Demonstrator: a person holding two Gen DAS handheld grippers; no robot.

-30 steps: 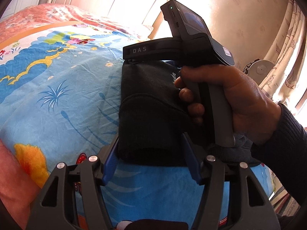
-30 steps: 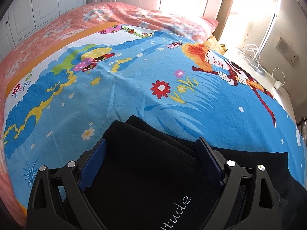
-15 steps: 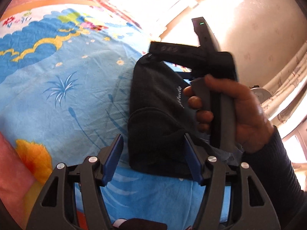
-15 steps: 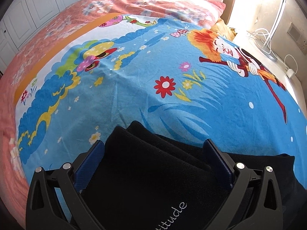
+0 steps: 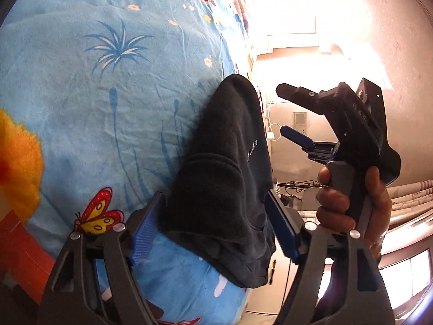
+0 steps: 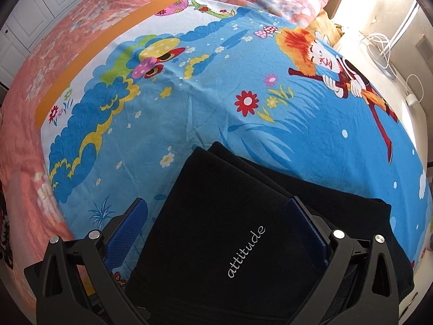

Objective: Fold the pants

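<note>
Two grippers (image 5: 213,226) (image 6: 216,227) — seemingly one pants (image 6: 216,230)

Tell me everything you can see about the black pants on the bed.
The black soft-knit pants lie folded into a compact stack on the blue cartoon-print bedsheet, near its edge. White stitched lettering on the top layer reads "attitude". Further folded layers show along the far edge. No hand-held gripper pad visibly presses on them.

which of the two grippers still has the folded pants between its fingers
The left gripper: its opening jaws straddle the near end of the black pants. The right gripper, wide open, is lifted clear of them with only air between its fingers.
</note>
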